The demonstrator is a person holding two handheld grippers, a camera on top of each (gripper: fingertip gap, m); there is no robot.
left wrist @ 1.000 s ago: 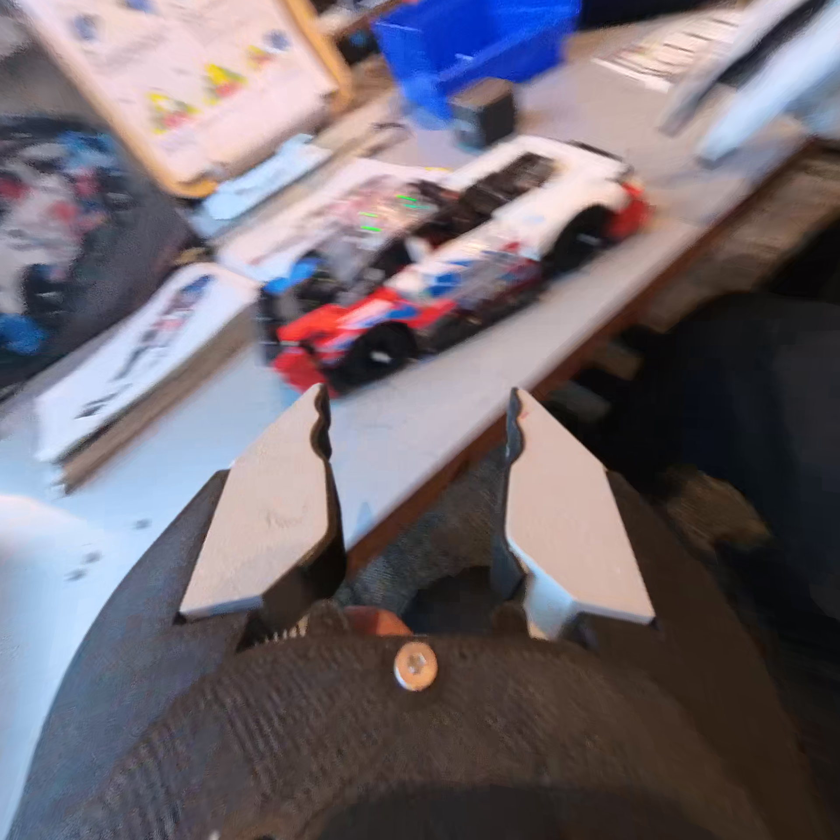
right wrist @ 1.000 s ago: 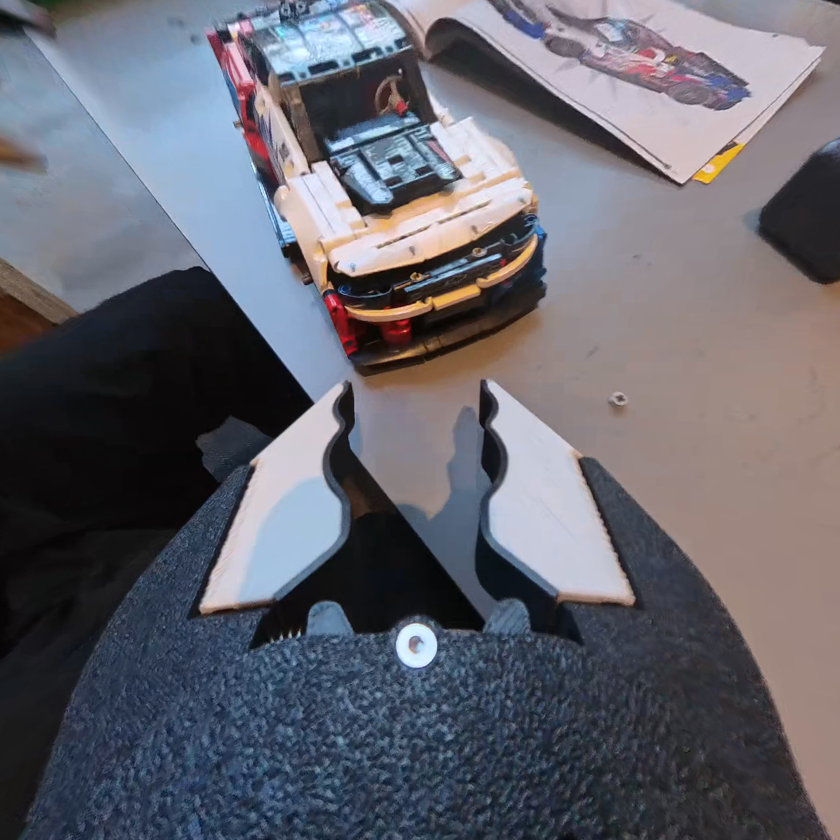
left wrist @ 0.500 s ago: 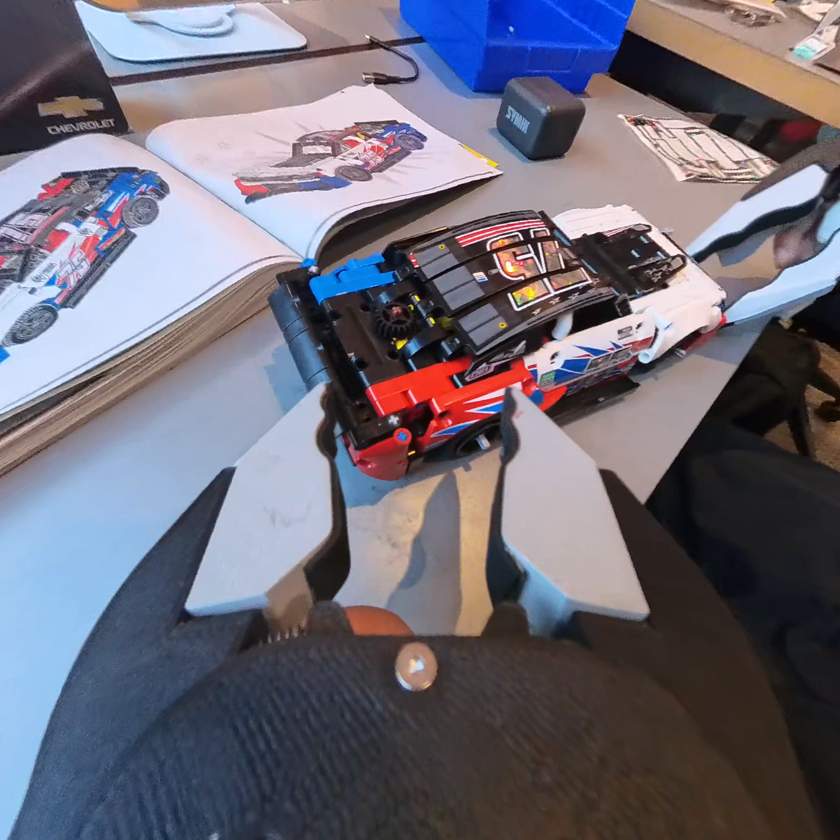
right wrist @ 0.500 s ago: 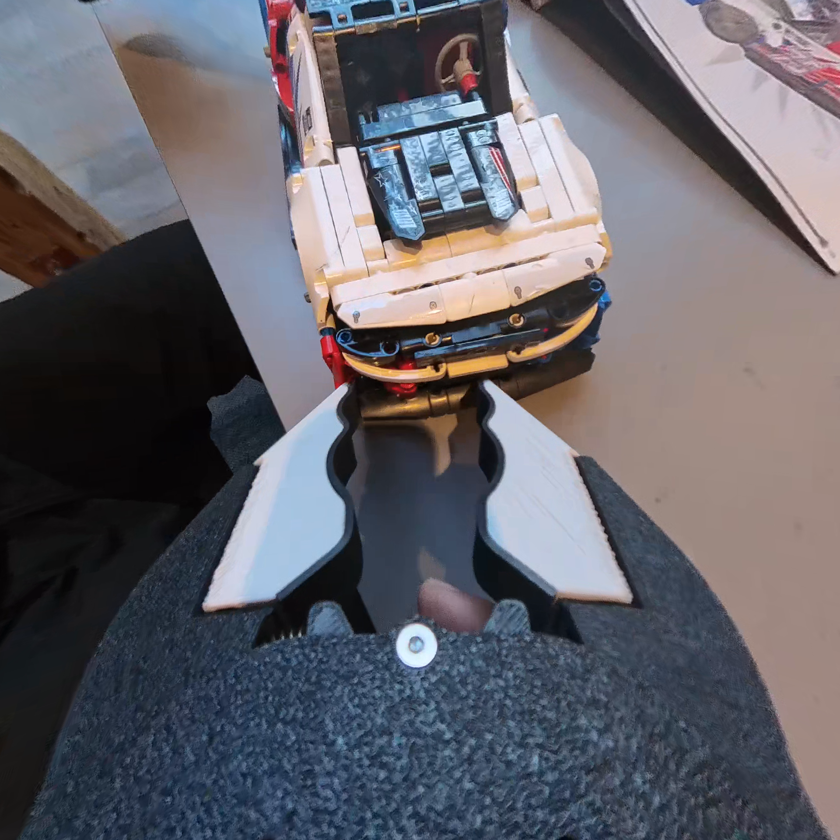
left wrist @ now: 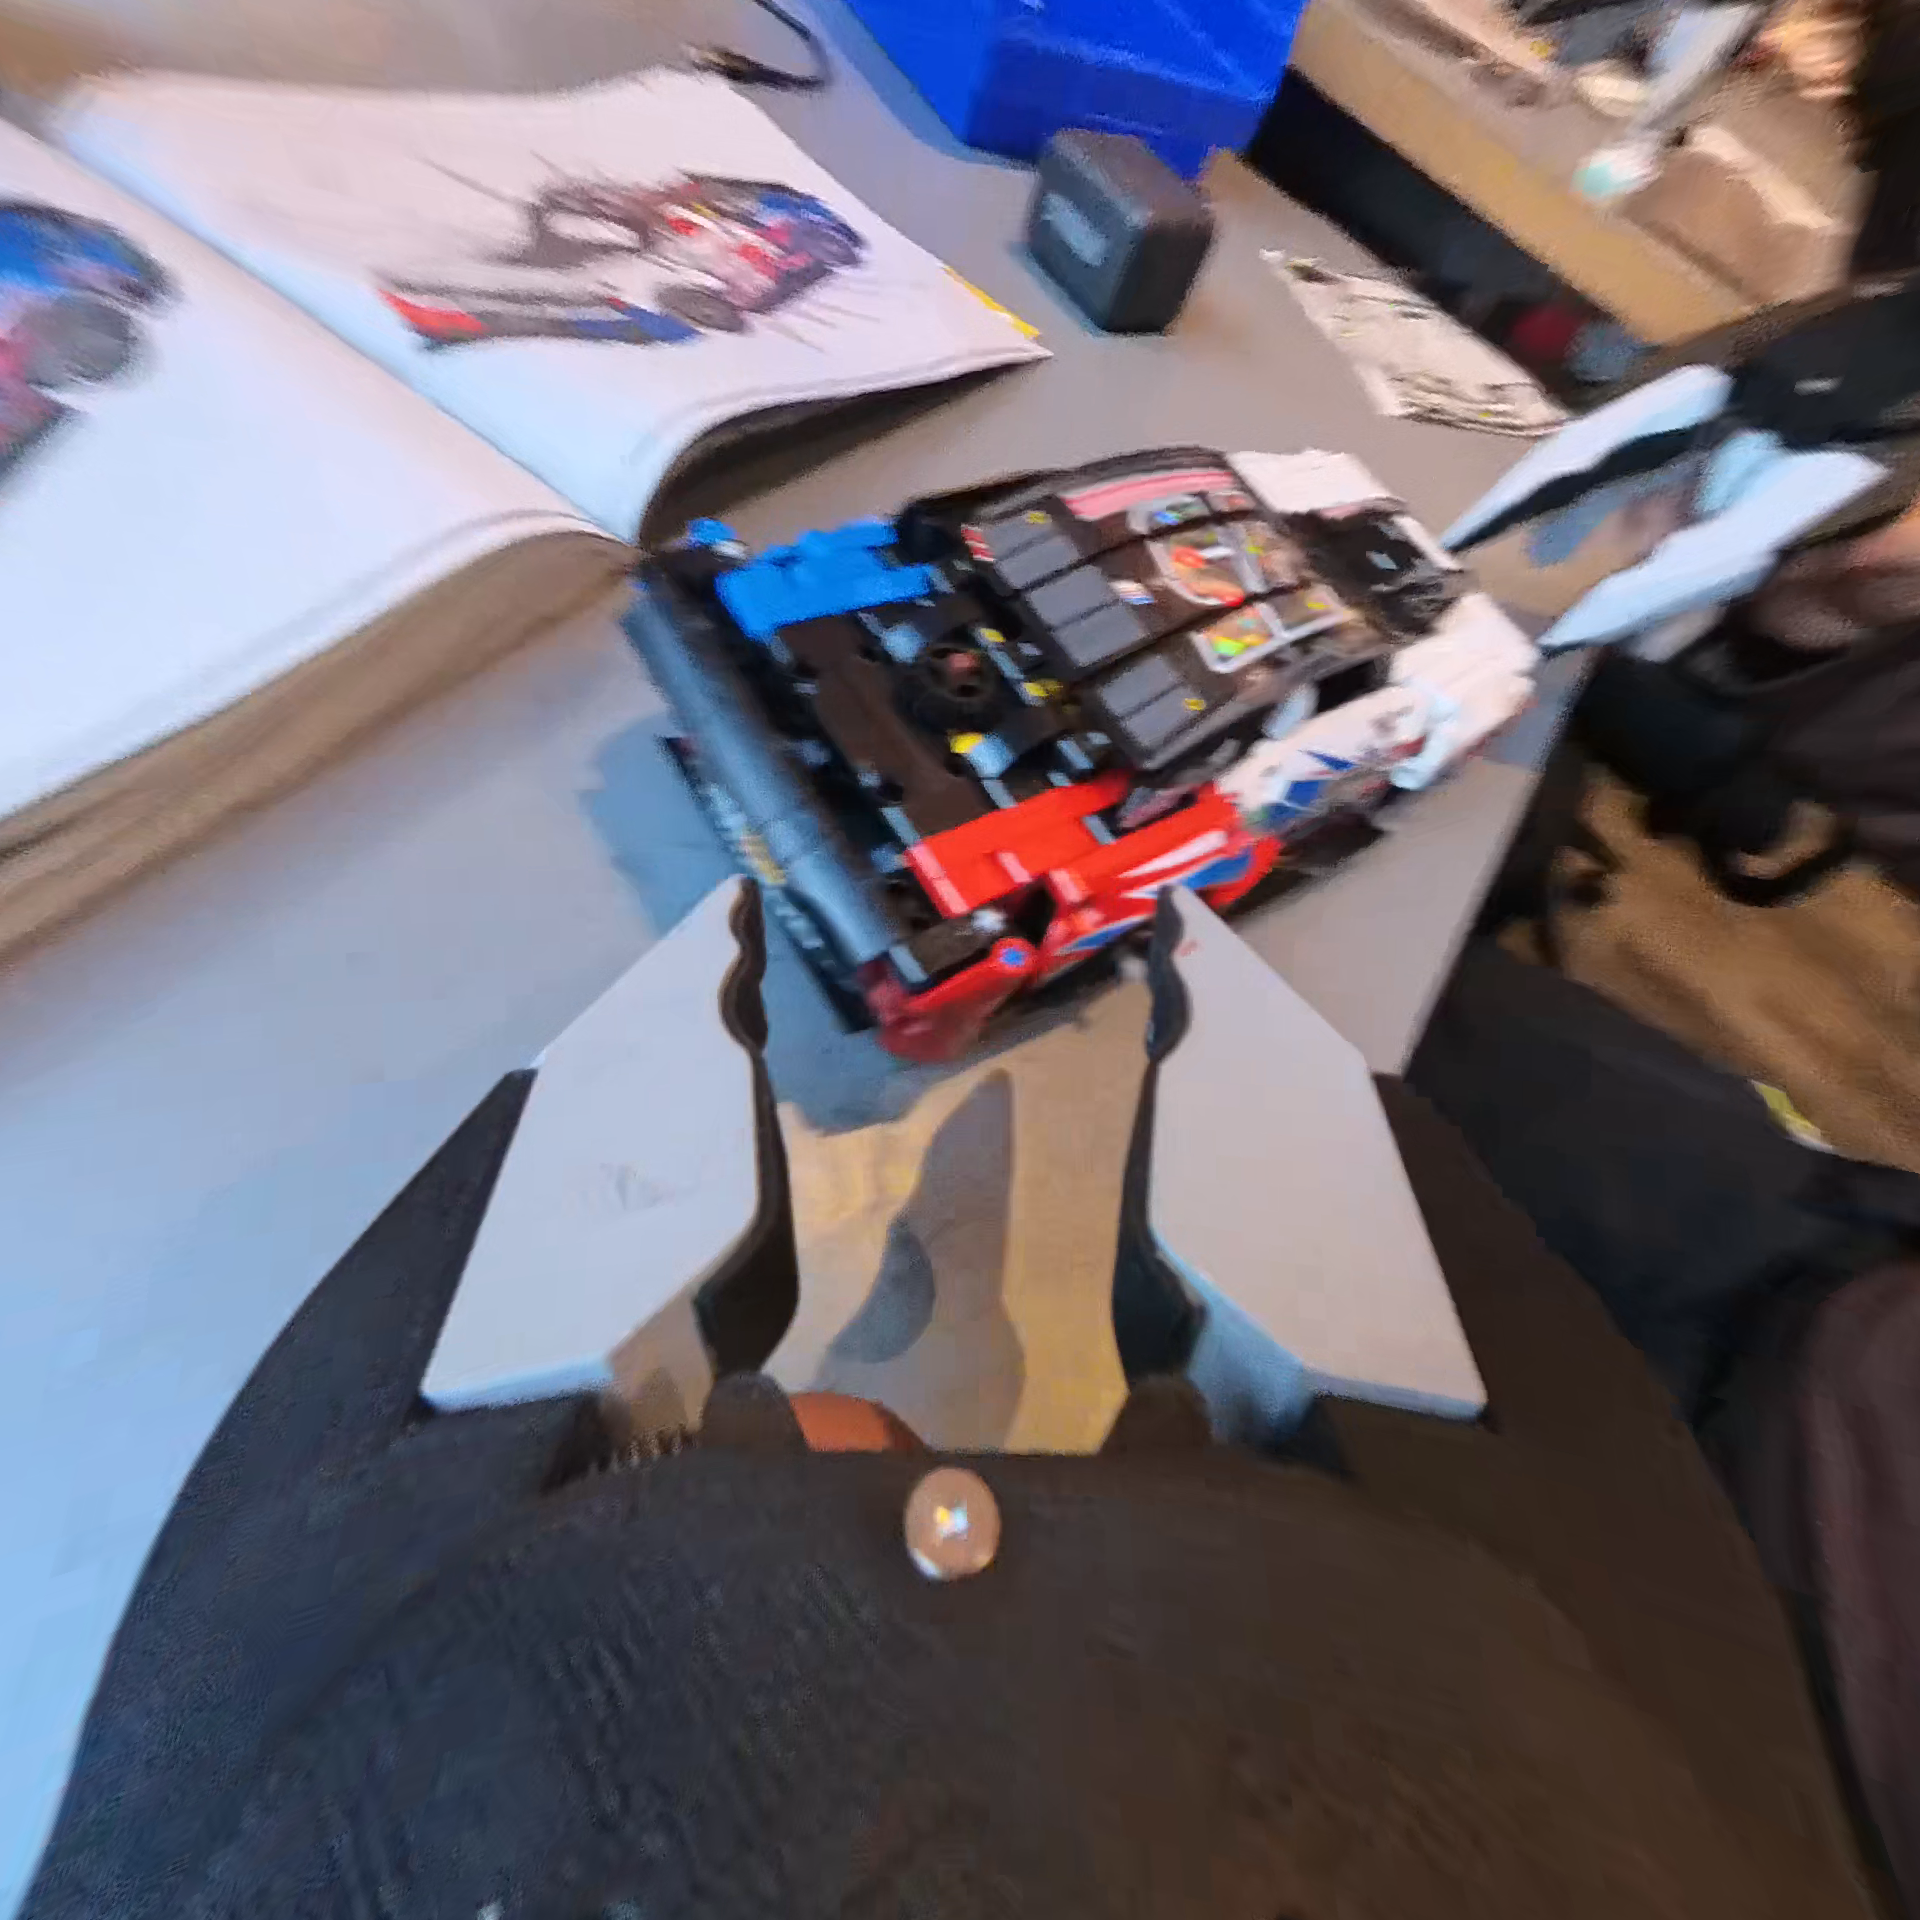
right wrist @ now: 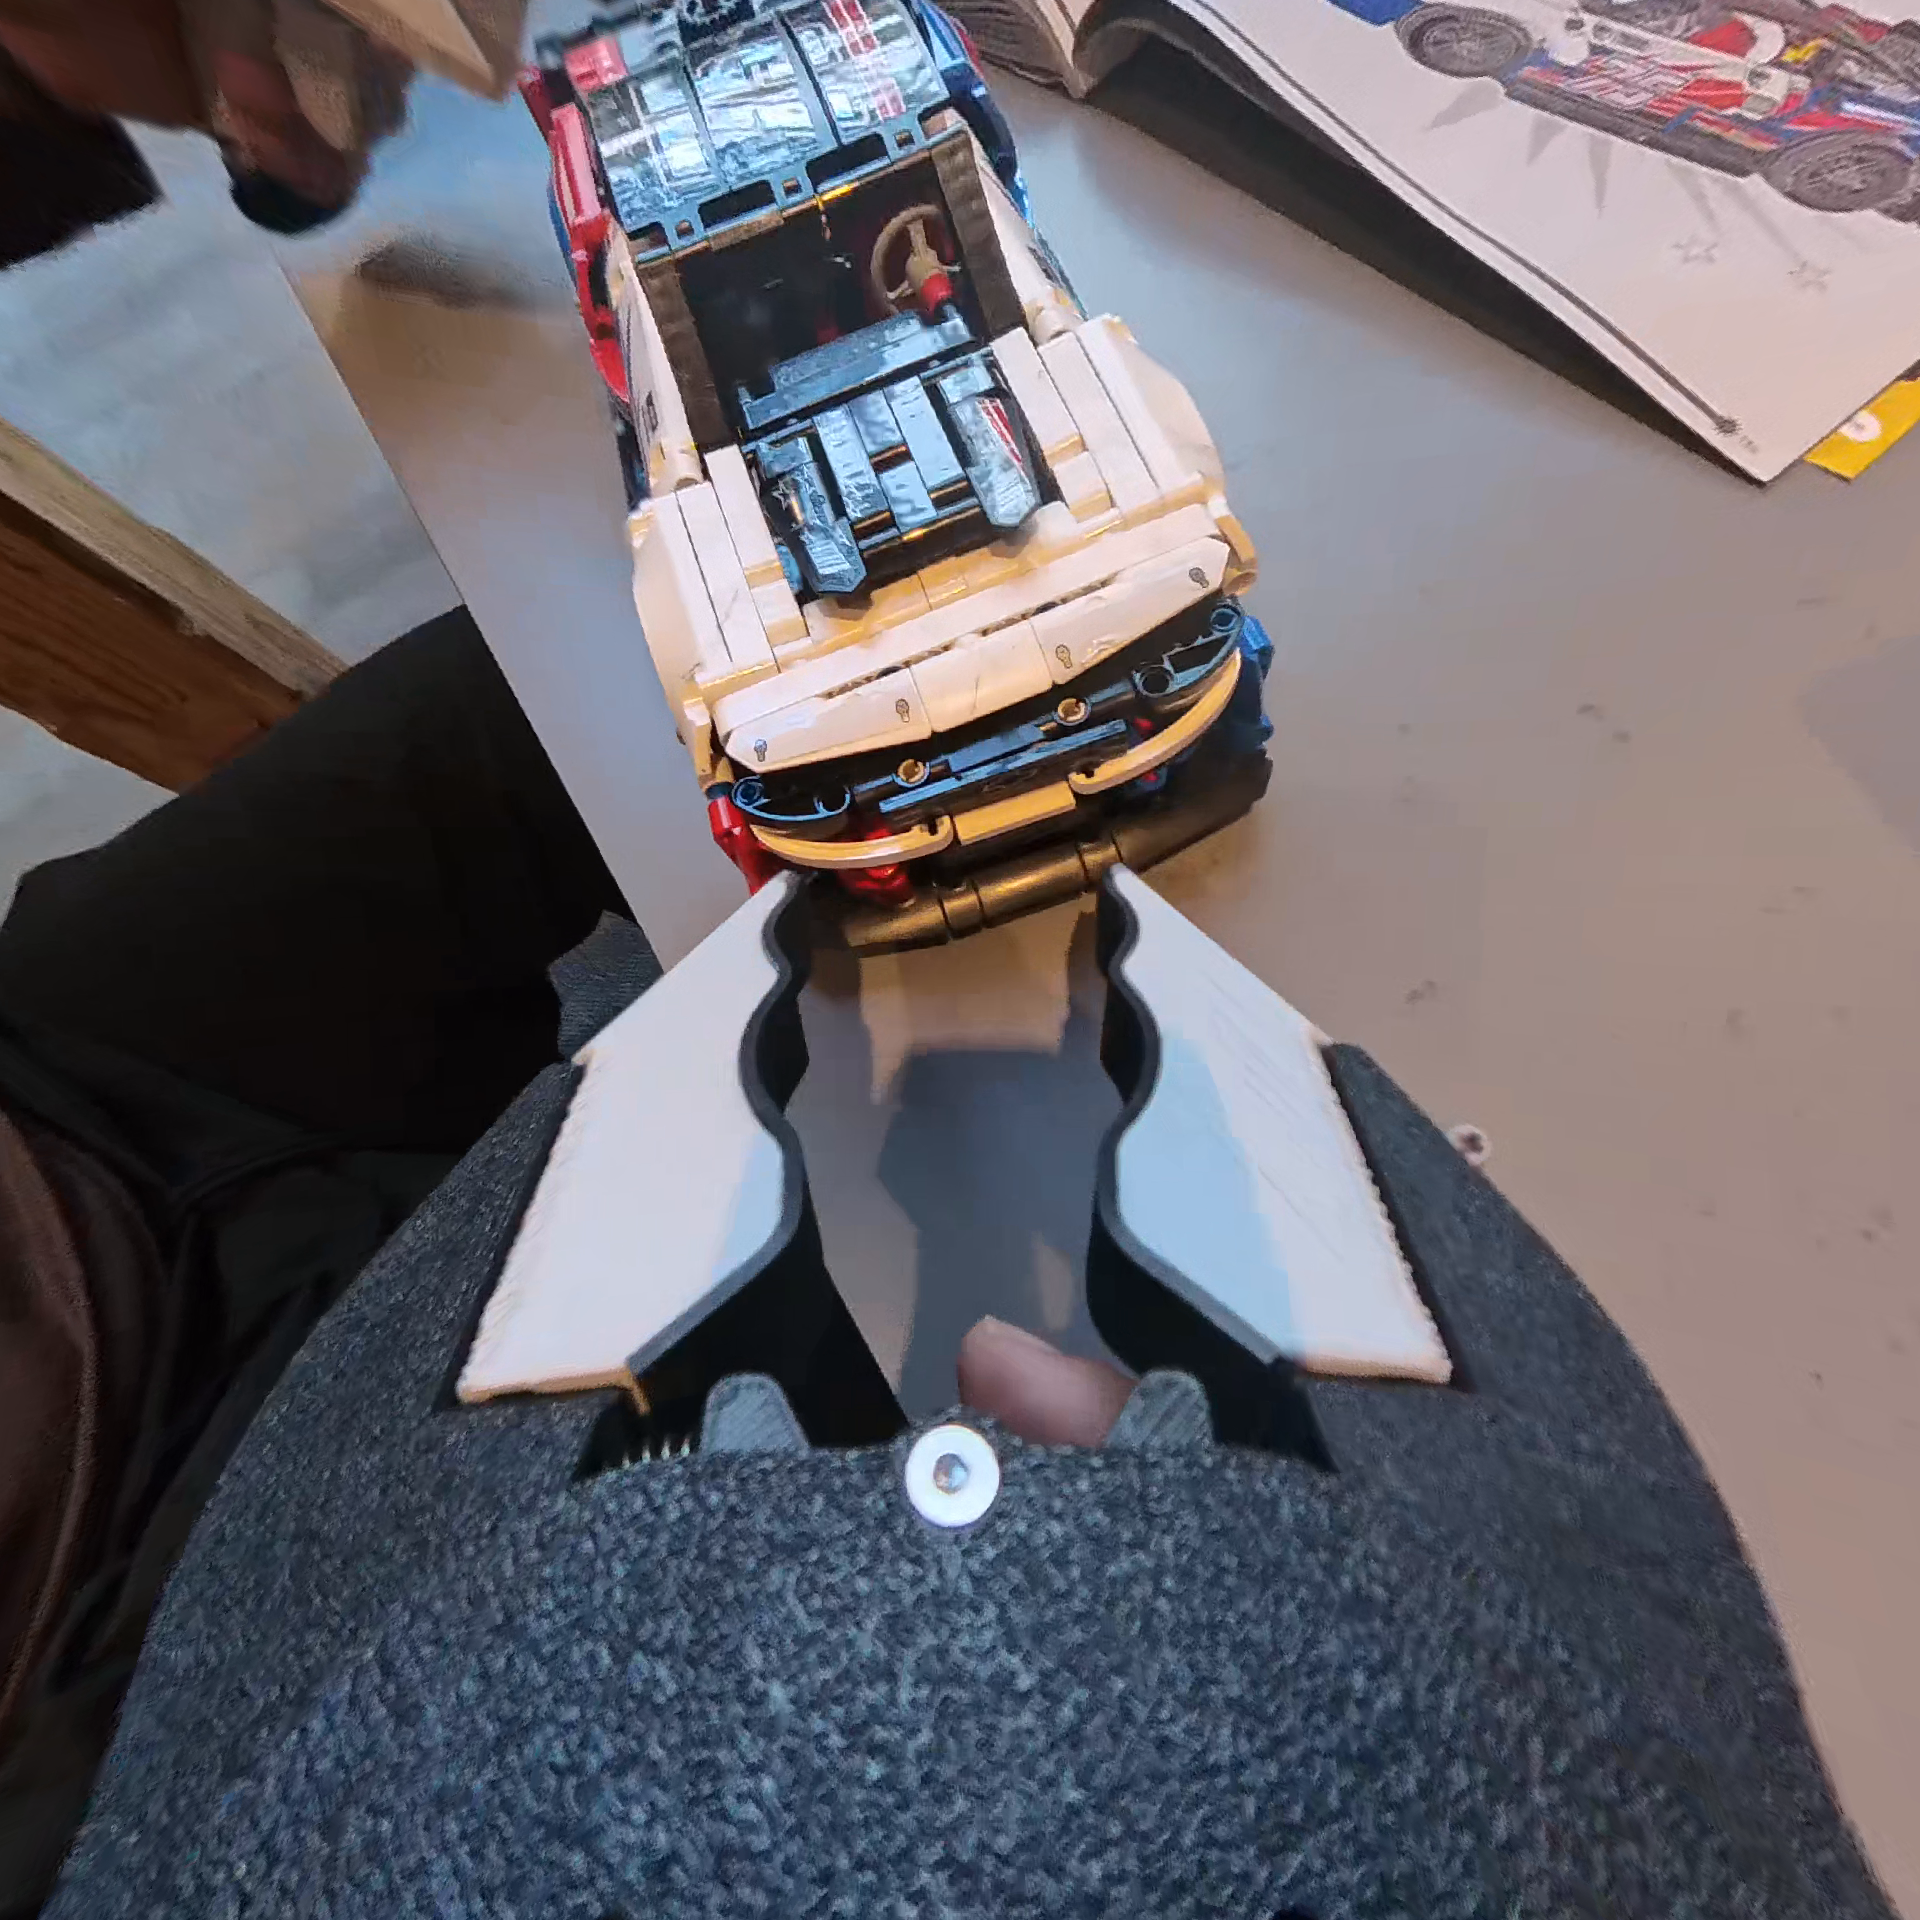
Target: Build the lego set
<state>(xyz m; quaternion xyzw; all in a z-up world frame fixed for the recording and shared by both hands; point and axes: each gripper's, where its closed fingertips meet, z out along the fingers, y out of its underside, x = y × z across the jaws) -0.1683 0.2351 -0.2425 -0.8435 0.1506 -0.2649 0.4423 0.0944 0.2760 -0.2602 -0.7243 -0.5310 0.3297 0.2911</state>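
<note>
A lego race car [left wrist: 1049, 717] with a red, blue and black rear and a white front stands on the grey table near its edge. My left gripper [left wrist: 951, 914] is open and empty, with its tips just short of the car's red rear corner. My right gripper [right wrist: 945, 904] is open and empty, with its tips at the car's white front [right wrist: 935, 623] by the black lower bumper. The right gripper also shows in the left wrist view [left wrist: 1662, 499] at the car's front. The left gripper shows blurred in the right wrist view [right wrist: 343, 73], beyond the car's rear.
An open instruction book [left wrist: 364, 343] lies left of the car and shows in the right wrist view [right wrist: 1558, 187]. A small dark box [left wrist: 1117, 234] and a blue bin [left wrist: 1049, 62] stand behind. A paper sheet [left wrist: 1413, 353] lies at the right. The table edge [right wrist: 468, 582] runs beside the car. Some 30 cm of space lies between my two pairs of fingers.
Both grippers have closed in on the car, left at the rear, right at the front. The left view has swung from the table's edge onto the car. Both stay open.
</note>
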